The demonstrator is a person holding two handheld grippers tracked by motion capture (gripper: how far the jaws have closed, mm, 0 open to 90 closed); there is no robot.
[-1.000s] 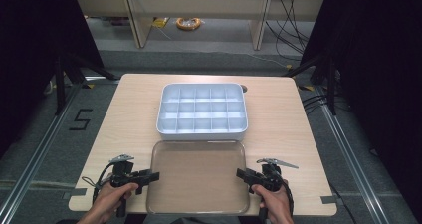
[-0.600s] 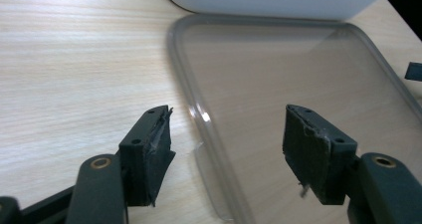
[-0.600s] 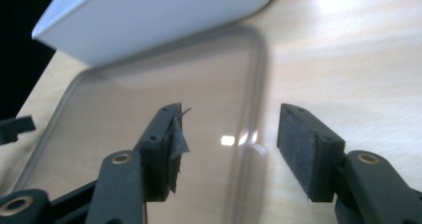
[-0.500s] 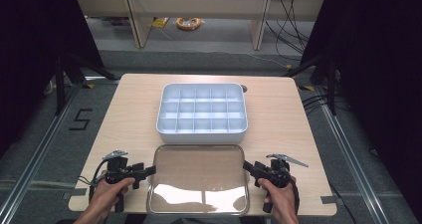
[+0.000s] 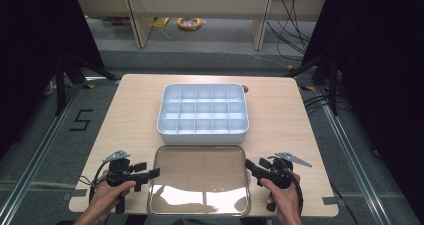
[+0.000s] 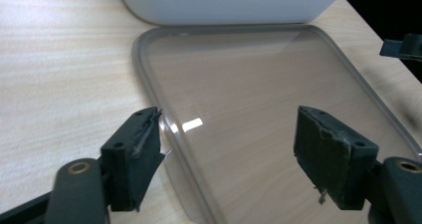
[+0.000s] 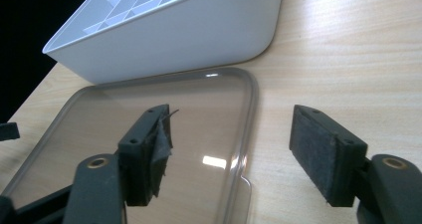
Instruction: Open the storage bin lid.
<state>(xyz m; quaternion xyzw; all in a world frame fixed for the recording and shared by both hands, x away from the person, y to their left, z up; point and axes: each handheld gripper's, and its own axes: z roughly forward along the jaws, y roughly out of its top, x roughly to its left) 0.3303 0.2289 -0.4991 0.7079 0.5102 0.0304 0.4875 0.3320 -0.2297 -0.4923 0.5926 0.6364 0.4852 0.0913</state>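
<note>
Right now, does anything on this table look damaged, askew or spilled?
Only the gripper pads look worn: the left gripper's left pad and the right gripper's left pad are frayed and peeling. The white divided box and clear lid sit square, undamaged.

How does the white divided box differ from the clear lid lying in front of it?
The white box is opaque and deep, with a grid of open compartments; the clear lid is see-through and flat, with only a low rim. The box sits farther back on the table; the lid lies near the person, between the two tongs. Both are rounded rectangles of similar outline.
</note>
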